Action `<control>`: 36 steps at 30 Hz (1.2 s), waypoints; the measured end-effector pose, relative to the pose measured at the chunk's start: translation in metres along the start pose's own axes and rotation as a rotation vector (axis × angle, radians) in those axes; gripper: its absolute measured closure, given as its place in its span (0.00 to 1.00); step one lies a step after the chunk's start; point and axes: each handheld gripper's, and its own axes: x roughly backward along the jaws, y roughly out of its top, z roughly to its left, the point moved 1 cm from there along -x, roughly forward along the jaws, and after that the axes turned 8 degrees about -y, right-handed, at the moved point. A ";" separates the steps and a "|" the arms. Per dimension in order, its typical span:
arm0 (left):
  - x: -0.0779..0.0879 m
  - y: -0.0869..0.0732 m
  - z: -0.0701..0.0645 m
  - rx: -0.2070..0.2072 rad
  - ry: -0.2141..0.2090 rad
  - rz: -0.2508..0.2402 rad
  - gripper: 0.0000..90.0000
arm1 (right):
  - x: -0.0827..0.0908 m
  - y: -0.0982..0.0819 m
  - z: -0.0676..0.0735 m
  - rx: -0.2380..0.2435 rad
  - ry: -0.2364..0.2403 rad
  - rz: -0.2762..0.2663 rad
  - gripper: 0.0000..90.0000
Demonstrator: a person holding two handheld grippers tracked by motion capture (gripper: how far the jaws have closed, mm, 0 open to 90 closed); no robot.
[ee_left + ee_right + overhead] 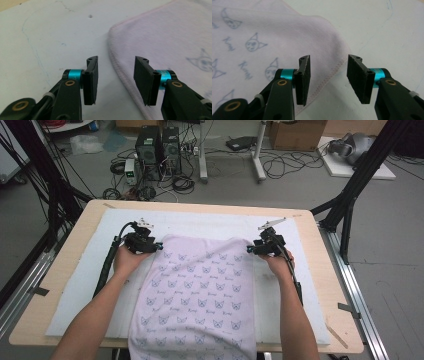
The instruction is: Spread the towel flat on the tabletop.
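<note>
Lying flat on the white mat (90,270), the pale pink towel (200,290) with its printed cat faces is spread from the far corners, where both grippers sit, back toward the person, its near end hanging over the table's front edge. The left gripper (159,246) rests at the towel's far left corner with its jaws parted and nothing pinched; in the left gripper view (116,77) the rounded corner and stitched hem run up between the two pads, touching neither. The right gripper (250,249) sits at the far right corner in the same way: in the right gripper view (328,78) the hem passes under the left pad and the gap between the pads stands over bare mat, the jaws apart and empty.

Judging from this, the cloth has been laid out and smoothed, and both corners are let go or not yet taken; any fold or lift seems still to come.

Beyond each gripper a strip of bare mat runs to the far edge of the wooden table (75,235), and wider bare margins lie outboard of both hands. Those margins give free room to slide sideways or forward. Only the overhanging near end looks likely to drag if the towel is pulled away from the person.
</note>
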 end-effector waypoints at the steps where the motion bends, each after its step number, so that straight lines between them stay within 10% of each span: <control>1: -0.006 0.000 0.006 0.050 -0.012 -0.028 0.62 | -0.006 -0.001 -0.001 -0.018 -0.006 0.010 0.61; 4: -0.015 0.001 0.007 0.066 -0.027 -0.010 0.67 | -0.013 -0.002 -0.002 -0.035 -0.010 0.025 0.64; 8: -0.019 0.010 0.004 0.015 -0.047 0.018 0.97 | -0.018 -0.001 -0.001 -0.035 0.019 0.019 0.93; 15: 0.019 0.027 0.012 0.024 0.146 -0.180 0.97 | 0.000 0.015 0.006 0.029 -0.073 -0.112 0.96; 18: 0.018 0.027 0.014 0.045 0.156 -0.183 0.95 | 0.002 0.016 0.004 0.004 -0.078 -0.134 0.95; 19: 0.011 0.023 0.017 0.074 0.133 -0.121 0.80 | -0.003 0.016 0.001 -0.042 -0.069 -0.095 0.82; 23: 0.007 0.013 0.016 0.072 0.082 -0.047 0.69 | -0.008 0.014 0.002 -0.046 -0.015 -0.054 0.72; 36: 0.033 -0.008 -0.019 -0.047 -0.073 -0.067 0.60 | 0.018 -0.008 0.030 0.010 0.095 -0.056 0.61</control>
